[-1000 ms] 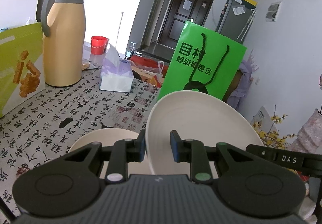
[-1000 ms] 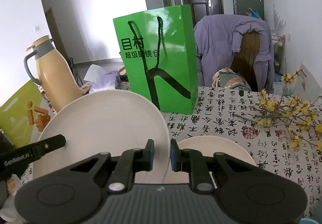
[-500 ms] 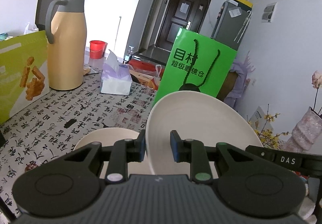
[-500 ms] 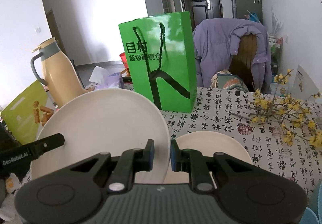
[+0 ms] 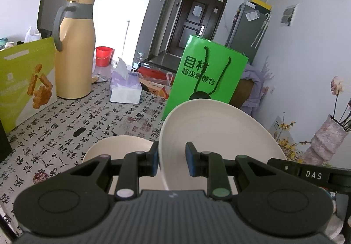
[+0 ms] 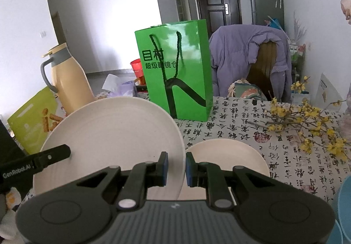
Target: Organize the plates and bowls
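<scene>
item: large round cream plate (image 5: pixel 219 138), raised clear of the table and tilted up on edge, carried between both tools. left gripper (image 5: pixel 170 161): jaws narrowed onto the plate's near-left rim, blue pads either side of the edge, so the plate spreads ahead and to the right of it. right gripper (image 6: pixel 176 166): jaws likewise closed on the same plate (image 6: pixel 114 141) at its right rim, the disc extending ahead and to the left; the left tool's black finger shows against the far side of the plate. item: second cream plate (image 6: pixel 228 162), smaller, lying flat on the calligraphy-print tablecloth (image 6: pixel 241 116), just below and right of the right gripper; it is probably the one seen in the left view as a cream disc (image 5: pixel 118 149) below and left of the left gripper. surroundings, ahead of both tools: bright green paper carrier bag (image 6: pixel 175 73), tan thermos jug with grey handle (image 5: pixel 73 51), tissue pack (image 5: pixel 125 88), sprig of yellow blossoms (image 6: pixel 307 121). step in hand, by judgement: carrying the large plate over towards a stack. next move calls for levelling the plate, centring it over the flat one, lowering both sides evenly, then freeing both rims together so it does not tip.
</scene>
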